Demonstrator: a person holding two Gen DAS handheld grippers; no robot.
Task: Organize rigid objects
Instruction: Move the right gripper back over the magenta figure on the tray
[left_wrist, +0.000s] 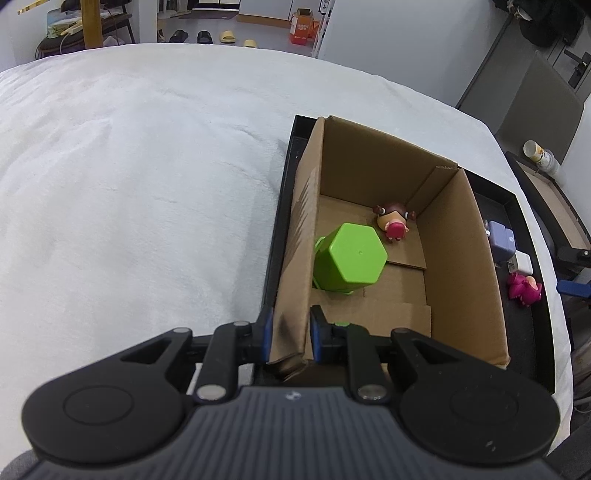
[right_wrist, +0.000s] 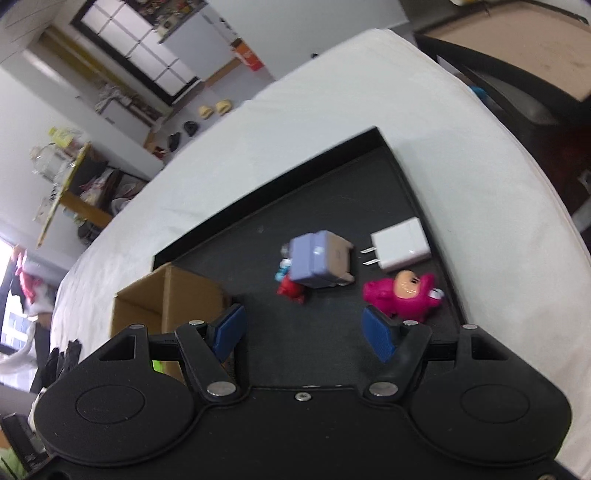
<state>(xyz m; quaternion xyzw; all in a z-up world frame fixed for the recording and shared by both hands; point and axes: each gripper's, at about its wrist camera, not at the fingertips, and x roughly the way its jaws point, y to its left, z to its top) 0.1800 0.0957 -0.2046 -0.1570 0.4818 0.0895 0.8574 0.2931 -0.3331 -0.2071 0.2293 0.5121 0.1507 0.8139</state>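
The left gripper (left_wrist: 290, 334) is clamped on the near left wall of the cardboard box (left_wrist: 458, 266), one blue pad outside the wall and one inside, so the jaws stand narrow with only the cardboard between them; the box sits in a black tray (left_wrist: 517, 206) on a white cloth (left_wrist: 129, 184); inside the box a green hexagonal container (left_wrist: 351, 258) lies tipped against the left wall, and a small figurine with a red body (left_wrist: 393, 221) lies near the far corner; the right gripper (right_wrist: 303, 330) hangs above the tray floor with its jaws set well apart and nothing between the pads; beyond it on the tray lie a lilac block-shaped toy (right_wrist: 319, 264), a small red figure (right_wrist: 291, 290) tucked against it, a white plug charger (right_wrist: 402, 243) with its prongs towards the lilac toy, and a pink figurine (right_wrist: 402, 295) just beside the right finger; this view is blurred, so whether the pink figurine touches that finger is hard to say.
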